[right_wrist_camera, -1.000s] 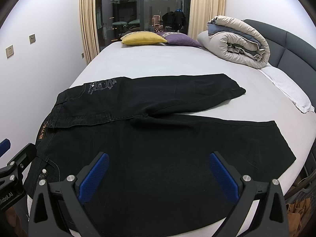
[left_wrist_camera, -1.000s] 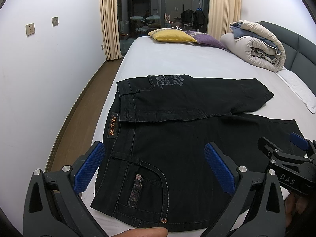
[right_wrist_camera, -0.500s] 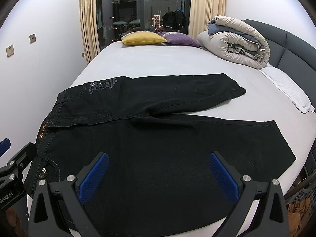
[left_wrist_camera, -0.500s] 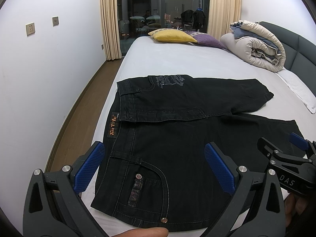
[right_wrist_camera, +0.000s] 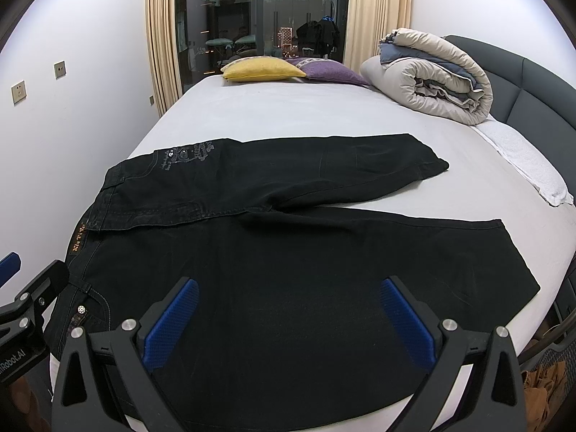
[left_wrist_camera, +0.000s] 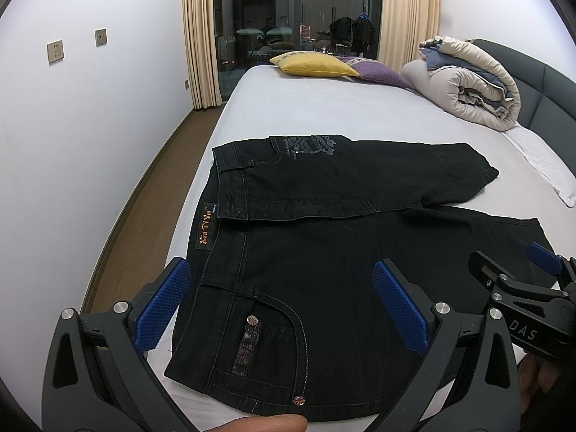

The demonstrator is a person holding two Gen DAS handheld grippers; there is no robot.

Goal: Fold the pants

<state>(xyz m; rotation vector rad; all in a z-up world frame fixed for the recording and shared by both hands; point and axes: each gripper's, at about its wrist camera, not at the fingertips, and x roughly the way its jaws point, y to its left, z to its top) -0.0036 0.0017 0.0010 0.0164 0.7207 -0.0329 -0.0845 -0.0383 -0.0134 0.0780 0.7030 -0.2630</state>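
Pants [left_wrist_camera: 324, 252] flat on bed, under both open jaws.

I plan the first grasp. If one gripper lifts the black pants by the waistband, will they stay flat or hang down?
The black pants lie limp and flat on the bed, so they will likely droop. The denim looks thick, so probably rather heavy. Little risk of slipping from the textured pads.
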